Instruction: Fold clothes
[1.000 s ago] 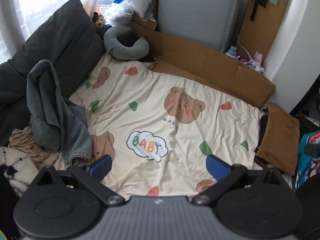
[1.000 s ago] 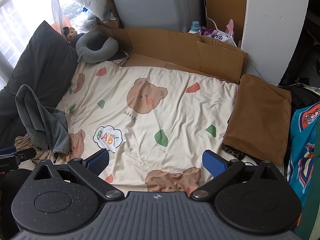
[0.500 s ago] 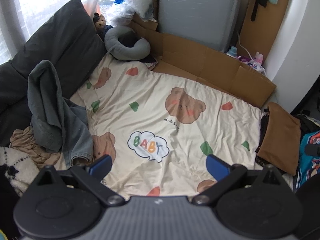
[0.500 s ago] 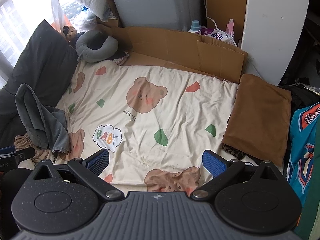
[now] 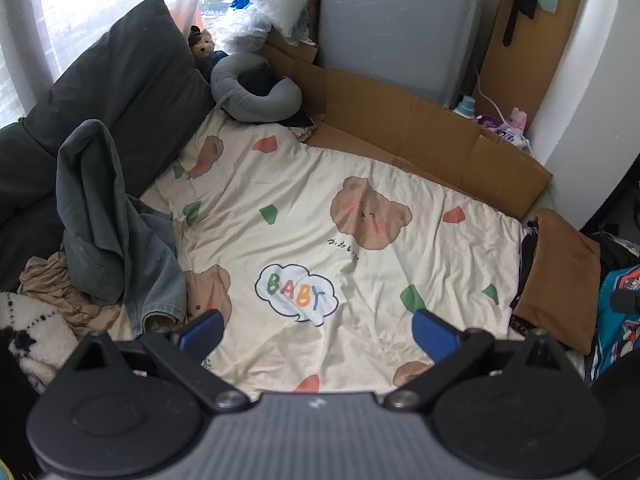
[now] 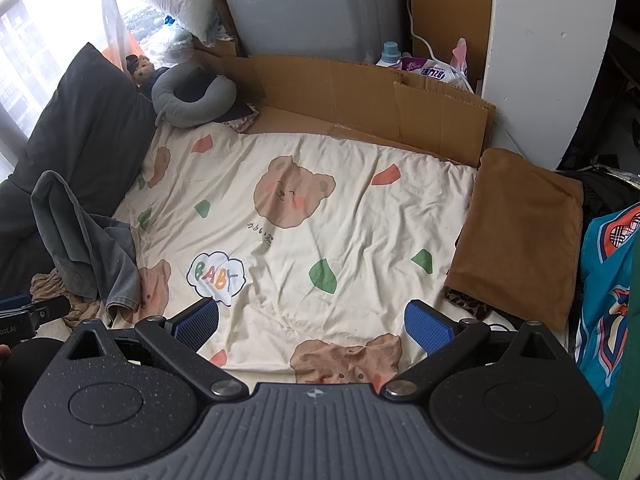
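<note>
Both claws are hanging with jaws apart and gripping nothing, the left gripper and right gripper low in frame, while the clothes pile is lying at the left edge, beside the left claw's left finger. Grey garments are slumping crumpled over tan cloth. The bear blanket is spreading open across the centre, with cardboard bordering its top and a brown cushion its right.

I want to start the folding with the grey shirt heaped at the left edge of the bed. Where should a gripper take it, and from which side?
Probably by the raised fold at the top of the grey shirt, where the cloth stands up in a ridge against the dark cushion. The open left gripper is nearer, so come from the right, over the bear blanket, and pinch across the ridge.
</note>
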`<state>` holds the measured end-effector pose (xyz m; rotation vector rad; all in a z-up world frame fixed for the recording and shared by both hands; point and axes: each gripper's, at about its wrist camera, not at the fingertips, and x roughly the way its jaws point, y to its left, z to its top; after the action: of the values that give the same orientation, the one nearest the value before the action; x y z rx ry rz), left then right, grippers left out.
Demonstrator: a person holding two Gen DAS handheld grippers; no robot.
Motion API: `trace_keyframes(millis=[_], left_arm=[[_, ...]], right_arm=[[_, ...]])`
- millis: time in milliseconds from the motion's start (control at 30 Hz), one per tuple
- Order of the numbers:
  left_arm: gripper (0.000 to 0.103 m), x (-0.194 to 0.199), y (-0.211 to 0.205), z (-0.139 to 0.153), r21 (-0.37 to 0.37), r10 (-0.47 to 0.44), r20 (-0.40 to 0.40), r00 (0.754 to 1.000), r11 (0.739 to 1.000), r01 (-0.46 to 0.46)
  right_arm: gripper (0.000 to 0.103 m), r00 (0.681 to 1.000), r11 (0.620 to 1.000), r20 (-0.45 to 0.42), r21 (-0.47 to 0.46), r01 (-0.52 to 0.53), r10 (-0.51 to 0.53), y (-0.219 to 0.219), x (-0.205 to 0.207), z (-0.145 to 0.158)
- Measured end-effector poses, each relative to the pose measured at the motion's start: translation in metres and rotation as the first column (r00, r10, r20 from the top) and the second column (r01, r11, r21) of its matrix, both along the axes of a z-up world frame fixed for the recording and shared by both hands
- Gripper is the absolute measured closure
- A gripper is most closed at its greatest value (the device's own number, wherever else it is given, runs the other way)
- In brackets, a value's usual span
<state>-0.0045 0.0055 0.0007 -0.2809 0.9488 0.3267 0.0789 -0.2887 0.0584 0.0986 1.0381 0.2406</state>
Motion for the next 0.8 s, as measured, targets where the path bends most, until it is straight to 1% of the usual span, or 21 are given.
trace_keyframes(millis=[333, 400, 800], left_arm=[[0.002, -0.0008, 0.0046, 0.0005, 0.008, 0.024, 0.0, 1.0, 1.0, -0.024], [0.002, -0.0012, 0.0059, 0.0006, 0.019, 0.08, -0.004, 0.997, 0.997, -0.08], [0.002, -0.0026, 0.0083, 0.0013, 0.023, 0.116, -0.005, 0.993, 0.993, -0.115]], right_arm=[[0.001, 1.0, 1.0, 0.005, 0.003, 0.005, -0.005, -0.001, -0.0001, 0.0001], [0.001, 1.0, 1.0, 0.006, 0.004, 0.006, -0.006, -0.0013, -0.0001, 0.0004], [0.001, 1.0, 1.0, 0.002, 0.024, 0.011, -0.011, -0.0074, 0.0039, 0.0016]])
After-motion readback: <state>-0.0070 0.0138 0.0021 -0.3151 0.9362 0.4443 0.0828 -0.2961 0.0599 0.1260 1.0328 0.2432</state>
